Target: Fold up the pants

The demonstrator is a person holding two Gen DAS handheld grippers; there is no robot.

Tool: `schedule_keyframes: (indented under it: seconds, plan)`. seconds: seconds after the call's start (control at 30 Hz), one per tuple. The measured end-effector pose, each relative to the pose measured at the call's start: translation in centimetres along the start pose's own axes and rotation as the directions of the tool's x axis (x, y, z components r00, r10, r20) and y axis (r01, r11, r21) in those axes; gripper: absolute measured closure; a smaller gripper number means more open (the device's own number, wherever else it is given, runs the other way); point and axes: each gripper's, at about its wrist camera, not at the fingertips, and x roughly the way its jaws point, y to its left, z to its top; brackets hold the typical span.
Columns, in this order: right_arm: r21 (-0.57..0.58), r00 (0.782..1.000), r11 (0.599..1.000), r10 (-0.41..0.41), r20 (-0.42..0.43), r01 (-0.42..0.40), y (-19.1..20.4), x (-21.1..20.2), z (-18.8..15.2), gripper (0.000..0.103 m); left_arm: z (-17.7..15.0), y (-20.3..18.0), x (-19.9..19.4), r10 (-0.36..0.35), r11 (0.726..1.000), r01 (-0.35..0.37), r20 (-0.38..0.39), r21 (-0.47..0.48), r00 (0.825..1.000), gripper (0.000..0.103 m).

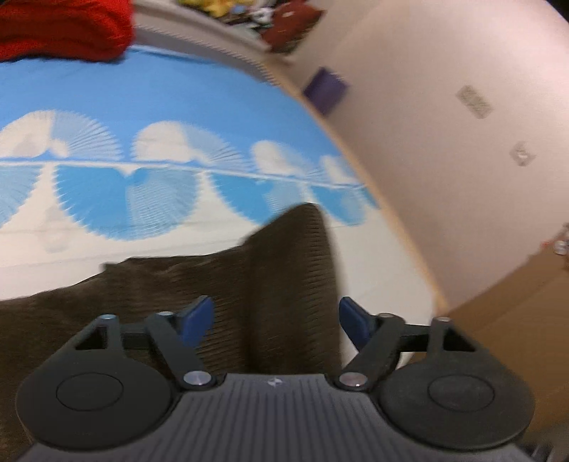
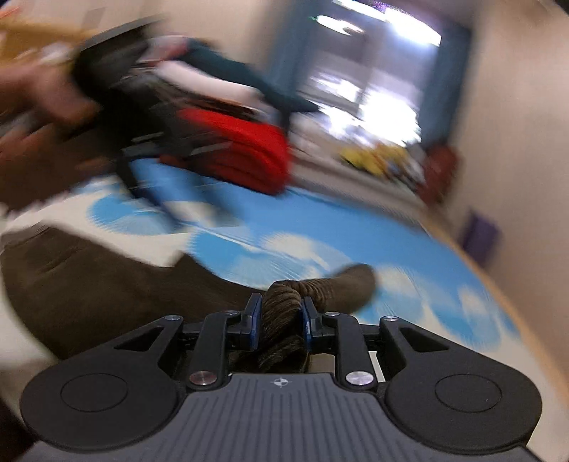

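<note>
Nearest the lens in the right wrist view, the right gripper is clamped on a bunched ridge of the brown corduroy pants, its blue pads pressed against either side of the fold. Beyond the pinch, one end of the garment reaches to the far right over the blue-and-white patterned cover, while the bulk of the cloth spreads to the near left. The left wrist view shows what that camera does not: the left gripper with its jaws wide apart and nothing between them, held just above the pants, which lie across the near part of the same cover and rise to a peaked corner ahead of the fingers. Only the right wrist view, heavily blurred, catches the left gripper and a hand at far left. Farther back, a red folded textile sits on the cover's far side, seen in both views. Past the cover's right edge, the left wrist view shows a pale floor with a small purple object; the right wrist view alone shows a bright window in the far wall.
</note>
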Motion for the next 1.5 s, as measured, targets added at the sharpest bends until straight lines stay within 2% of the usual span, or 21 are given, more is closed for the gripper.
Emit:
schedule_keyframes:
  seconds: [0.07, 0.2, 0.27, 0.3, 0.33, 0.4, 0.43, 0.47, 0.53, 0.57, 0.67, 0.77, 0.9, 1.0, 1.07, 1.1, 1.13, 1.2, 1.3, 1.37, 1.5]
  plan:
    - [-0.094, 0.999, 0.995, 0.048, 0.024, -0.045, 2.5, -0.2, 0.9, 0.081, 0.0, -0.6, 0.2, -0.002, 1.000, 0.002, -0.013, 0.019, 1.000, 0.018]
    - [-0.212, 0.988, 0.969, 0.142, 0.058, -0.127, 6.2, -0.8, 2.1, 0.082, -0.1, -0.4, 1.8, 0.095, 0.995, -0.093, -0.071, 0.033, 0.993, 0.019]
    - [-0.247, 0.981, 0.955, 0.184, 0.065, -0.163, 7.3, -1.1, 2.6, 0.082, -0.2, 0.4, 2.5, 0.162, 0.987, -0.159, -0.097, 0.034, 0.982, 0.027]
    - [-0.261, 0.978, 0.950, 0.196, 0.067, -0.173, 7.9, -1.3, 2.8, 0.082, -0.3, 0.8, 2.8, 0.225, 0.974, -0.222, -0.108, 0.045, 0.968, 0.051]
    - [-0.271, 0.976, 0.945, 0.206, 0.067, -0.181, 8.3, -1.4, 3.0, 0.082, -0.3, 1.3, 3.0, 0.280, 0.960, -0.276, -0.120, 0.049, 0.952, 0.083]
    - [-0.250, 0.967, 0.941, 0.249, 0.055, -0.228, 8.6, -1.5, 3.7, 0.087, -0.3, 3.0, 2.7, 0.307, 0.951, -0.309, -0.150, 0.014, 0.940, 0.084]
    - [-0.225, 0.953, 0.933, 0.299, 0.053, -0.280, 8.3, -1.5, 4.2, 0.099, -0.2, 3.6, 2.2, 0.317, 0.947, -0.321, -0.150, 0.002, 0.936, 0.084]
    - [-0.192, 0.925, 0.913, 0.376, 0.059, -0.359, 8.1, -2.0, 4.7, 0.103, -0.1, 4.0, 1.5, 0.331, 0.943, -0.334, -0.141, 0.002, 0.933, 0.084]
    - [-0.104, 0.863, 0.867, 0.497, 0.092, -0.488, 7.2, -2.7, 5.6, 0.103, 0.1, 5.0, -0.2, 0.338, 0.940, -0.342, -0.120, -0.009, 0.933, 0.084]
    - [-0.056, 0.843, 0.851, 0.525, 0.115, -0.522, 6.6, -2.8, 6.1, 0.102, 0.2, 5.7, -1.3, 0.339, 0.939, -0.343, -0.110, -0.025, 0.934, 0.084]
    - [0.130, 0.812, 0.804, 0.558, 0.168, -0.580, 4.1, -2.0, 7.1, 0.094, 0.4, 8.1, -4.8, 0.349, 0.932, -0.355, -0.092, -0.068, 0.933, 0.084]
    - [0.320, 0.815, 0.750, 0.539, 0.212, -0.579, 1.2, -0.4, 7.4, 0.079, -0.1, 11.1, -8.7, 0.367, 0.922, -0.373, -0.074, -0.107, 0.927, 0.084]
    - [0.469, 0.865, 0.733, 0.471, 0.172, -0.493, -0.8, 2.4, 7.4, 0.054, -1.5, 16.3, -13.4, 0.397, 0.894, -0.403, -0.073, -0.197, 0.915, 0.084]
    - [0.552, 0.881, 0.715, 0.464, 0.086, -0.430, -0.6, 5.0, 7.2, 0.049, -3.1, 20.7, -16.3, 0.431, 0.858, -0.441, -0.098, -0.265, 0.897, 0.082]
    - [0.591, 0.887, 0.713, 0.462, 0.007, -0.376, 0.1, 7.2, 7.1, 0.047, -4.0, 23.4, -17.6, 0.454, 0.821, -0.463, -0.108, -0.334, 0.884, 0.066]
    - [0.610, 0.886, 0.711, 0.463, -0.030, -0.351, 0.4, 7.9, 6.5, 0.045, -4.4, 24.5, -18.1, 0.467, 0.801, -0.474, -0.115, -0.365, 0.877, 0.043]
    - [0.627, 0.883, 0.707, 0.465, -0.066, -0.326, 1.0, 8.8, 6.0, 0.044, -4.9, 25.6, -18.5, 0.469, 0.790, -0.472, -0.110, -0.391, 0.876, 0.027]
    - [0.659, 0.865, 0.698, 0.481, -0.141, -0.281, 2.1, 10.3, 5.2, 0.038, -5.7, 27.3, -18.9, 0.448, 0.788, -0.442, -0.094, -0.430, 0.889, 0.018]
    - [0.693, 0.827, 0.685, 0.511, -0.234, -0.228, 3.1, 12.9, 4.2, 0.033, -6.6, 29.4, -18.5, 0.372, 0.786, -0.360, -0.081, -0.504, 0.925, 0.017]
    - [0.717, 0.805, 0.668, 0.528, -0.269, -0.198, 3.6, 14.1, 3.3, 0.032, -6.8, 30.4, -17.5, 0.345, 0.776, -0.340, -0.093, -0.532, 0.934, 0.017]
    - [0.762, 0.768, 0.631, 0.557, -0.316, -0.144, 4.5, 17.5, 1.8, 0.028, -7.4, 31.7, -15.5, 0.286, 0.781, -0.301, -0.115, -0.548, 0.951, 0.017]
